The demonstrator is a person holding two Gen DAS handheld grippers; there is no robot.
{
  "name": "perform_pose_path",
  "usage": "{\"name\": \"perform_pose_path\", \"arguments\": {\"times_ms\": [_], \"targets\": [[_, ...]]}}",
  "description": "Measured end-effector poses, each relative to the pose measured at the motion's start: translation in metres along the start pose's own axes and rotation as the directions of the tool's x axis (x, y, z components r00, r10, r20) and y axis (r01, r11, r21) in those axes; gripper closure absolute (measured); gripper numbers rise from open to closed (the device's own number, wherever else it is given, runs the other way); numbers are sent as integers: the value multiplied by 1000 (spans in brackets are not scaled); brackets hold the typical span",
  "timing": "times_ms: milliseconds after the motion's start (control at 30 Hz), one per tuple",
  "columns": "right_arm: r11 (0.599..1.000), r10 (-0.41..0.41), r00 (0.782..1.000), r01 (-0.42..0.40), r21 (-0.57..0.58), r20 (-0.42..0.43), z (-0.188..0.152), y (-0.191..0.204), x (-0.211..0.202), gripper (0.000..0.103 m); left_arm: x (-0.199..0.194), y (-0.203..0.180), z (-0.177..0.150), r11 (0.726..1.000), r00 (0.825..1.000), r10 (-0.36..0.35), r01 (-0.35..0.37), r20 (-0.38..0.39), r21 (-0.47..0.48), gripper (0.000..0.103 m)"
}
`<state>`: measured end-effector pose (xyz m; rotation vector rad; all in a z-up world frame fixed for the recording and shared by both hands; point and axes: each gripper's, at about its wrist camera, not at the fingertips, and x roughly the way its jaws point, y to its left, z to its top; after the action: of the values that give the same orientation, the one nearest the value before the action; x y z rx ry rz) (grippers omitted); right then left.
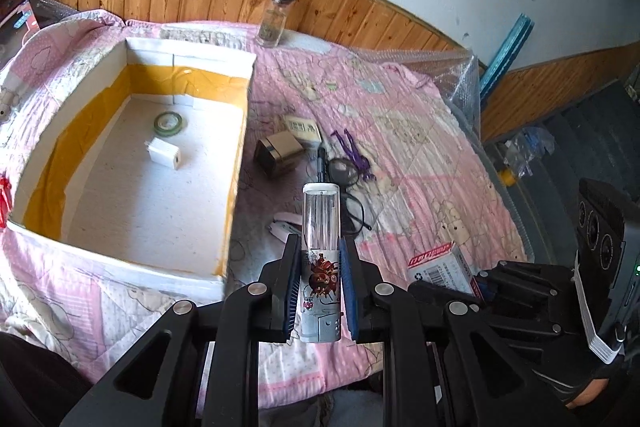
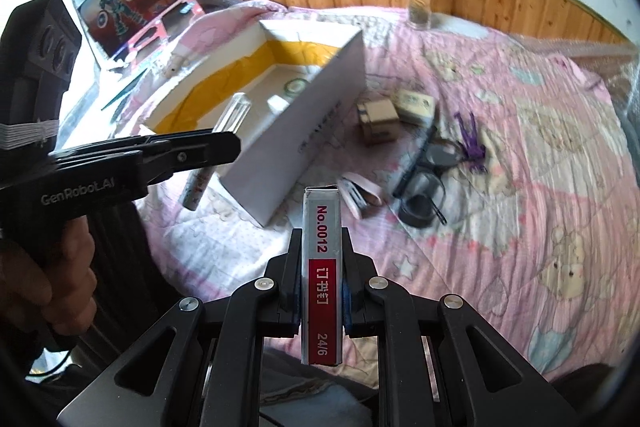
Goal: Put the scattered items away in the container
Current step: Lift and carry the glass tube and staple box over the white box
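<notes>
My left gripper (image 1: 319, 259) is shut on a clear tube with a cartoon-printed base (image 1: 322, 267), held above the pink quilt just right of the white box (image 1: 240, 131). The box holds a tape roll (image 1: 171, 123) and a white adapter (image 1: 164, 153). From the right wrist view the left gripper (image 2: 224, 147) hangs at the box's near corner with the tube (image 2: 218, 155). My right gripper (image 2: 322, 251) is shut on a staple box (image 2: 322, 267), red and grey, above the quilt in front of the white box (image 2: 312, 131).
Scattered on the quilt: a small brown box (image 1: 280, 153), a cream carton (image 1: 302, 127), a pen (image 1: 321, 163), glasses (image 1: 348, 179), a purple figure (image 1: 354, 151), a pink stapler (image 1: 286, 225). A glass jar (image 1: 276, 15) stands by the wood-panelled wall. Bubble wrap (image 1: 460, 75) lies right.
</notes>
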<state>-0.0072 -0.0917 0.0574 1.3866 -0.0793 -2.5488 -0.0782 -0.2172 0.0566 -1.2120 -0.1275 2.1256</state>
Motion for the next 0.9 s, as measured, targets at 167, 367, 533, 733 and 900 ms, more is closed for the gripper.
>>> {"name": "perform_pose_path", "arguments": {"times_ms": [167,367,533,733,900], "targets": [[998,35,999,-34,-58,13,17,25,-4,88,-16,15,6,1000,999,7,-6,35,-23,83],[991,79,997,-77,-106,14,28,48,0,88,-33,35,12,998,997,48,-45,68,-46,83],[983,116,993,-117,-141,-14,33,62,11,88,-47,53,14,995,993,79,-72,89,-70,83],[977,129,991,-132,-170,-25,46,70,21,88,-50,73,18,990,990,103,-94,92,-101,83],[970,133,991,-136,-200,-28,61,74,27,88,-44,86,30,986,987,138,-129,79,-104,83]]}}
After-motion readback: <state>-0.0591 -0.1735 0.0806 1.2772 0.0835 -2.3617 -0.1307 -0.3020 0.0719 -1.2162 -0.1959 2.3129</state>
